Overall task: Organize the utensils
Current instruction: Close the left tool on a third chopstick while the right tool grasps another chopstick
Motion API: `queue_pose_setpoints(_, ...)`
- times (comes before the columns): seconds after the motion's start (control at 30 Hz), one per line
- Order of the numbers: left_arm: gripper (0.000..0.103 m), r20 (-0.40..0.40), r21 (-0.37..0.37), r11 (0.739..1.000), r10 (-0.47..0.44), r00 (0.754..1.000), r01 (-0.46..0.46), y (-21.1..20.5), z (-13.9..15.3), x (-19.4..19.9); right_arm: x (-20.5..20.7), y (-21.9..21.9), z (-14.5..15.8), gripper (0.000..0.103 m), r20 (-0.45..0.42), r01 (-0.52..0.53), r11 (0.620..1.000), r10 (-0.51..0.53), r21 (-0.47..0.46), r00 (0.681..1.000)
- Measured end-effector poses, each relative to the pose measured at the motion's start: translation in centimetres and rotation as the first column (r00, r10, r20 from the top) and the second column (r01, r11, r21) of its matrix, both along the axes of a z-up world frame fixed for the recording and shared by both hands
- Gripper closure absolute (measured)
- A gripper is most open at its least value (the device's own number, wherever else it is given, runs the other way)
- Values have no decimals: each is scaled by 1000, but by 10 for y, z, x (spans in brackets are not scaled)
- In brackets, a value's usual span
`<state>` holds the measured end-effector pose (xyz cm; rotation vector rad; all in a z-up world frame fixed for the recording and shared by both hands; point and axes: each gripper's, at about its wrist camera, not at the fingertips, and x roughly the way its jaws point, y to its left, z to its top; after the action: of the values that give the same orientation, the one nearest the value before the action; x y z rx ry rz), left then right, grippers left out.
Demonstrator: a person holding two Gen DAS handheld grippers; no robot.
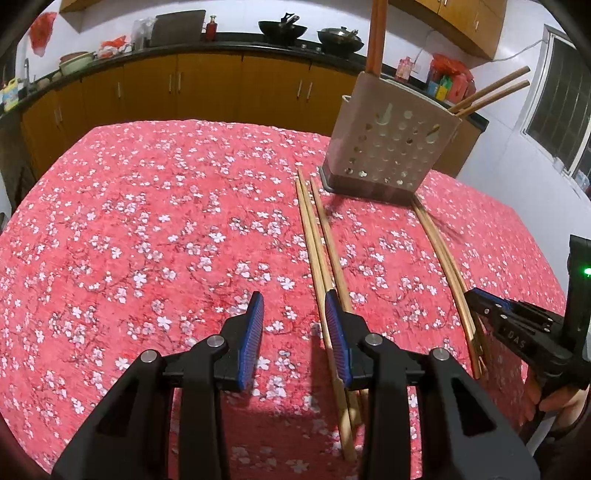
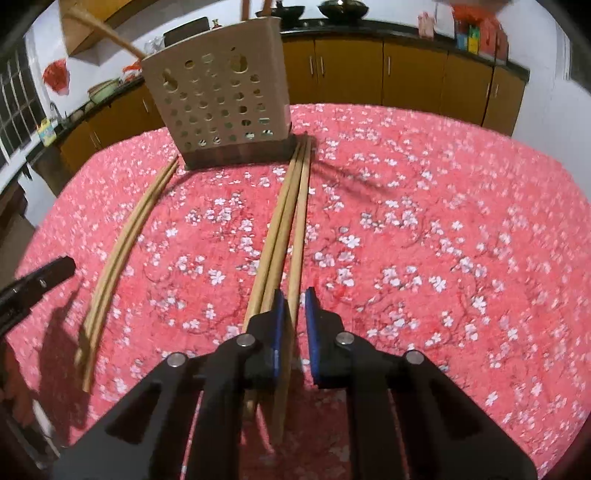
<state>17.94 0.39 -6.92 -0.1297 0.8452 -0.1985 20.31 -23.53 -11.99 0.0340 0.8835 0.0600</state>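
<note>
A beige perforated utensil holder [image 1: 388, 147] [image 2: 221, 99] stands at the far side of the table, with chopsticks [image 1: 491, 92] leaning out of it. Two groups of wooden chopsticks lie on the red floral cloth [image 1: 147, 240]. My left gripper [image 1: 295, 336] is open and low over the cloth; only cloth shows between its pads, and its right pad rests over the left group [image 1: 319, 254]. My right gripper [image 2: 295, 328] is shut on one chopstick [image 2: 301, 221] of the other group, whose two neighbours [image 2: 275, 236] pass under its left finger. The left gripper's tip [image 2: 55, 273] shows beside the left group [image 2: 122, 251].
Behind the table runs a dark counter [image 1: 221, 48] over orange cabinets [image 1: 207, 88], carrying woks [image 1: 282, 29], bottles and bags. A window [image 1: 561, 122] is on the wall to the right. A hand [image 1: 554, 398] holds the right gripper's handle at the table's near right edge.
</note>
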Motion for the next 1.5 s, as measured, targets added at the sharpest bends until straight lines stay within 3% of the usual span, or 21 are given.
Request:
queue_pose_setpoints(0.27, 80, -25, -21, 999, -47, 999, 47, -7, -6, 0, 5, -34, -1, 96, 7, 122, 992, -123, 19, 992)
queue_pose_setpoints(0.5, 88, -54, 6, 996, -91, 994, 91, -19, -14, -1, 4, -34, -2, 96, 20, 117, 993, -117, -2, 993)
queue_pose_setpoints(0.93, 89, -66, 80, 993, -85, 994, 90, -23, -20, -1, -1, -33, 0, 95, 10, 117, 993, -117, 5, 993)
queue_pose_setpoints(1.2, 95, -58, 119, 991, -59, 997, 65, -20, -20, 10, -6, -28, -1, 95, 20, 105, 994, -105, -19, 994)
queue_pose_setpoints(1.5, 95, -59, 134, 989, 69, 996, -60, 23, -20, 55, 27, -43, 1, 95, 30, 133, 991, -132, -31, 991)
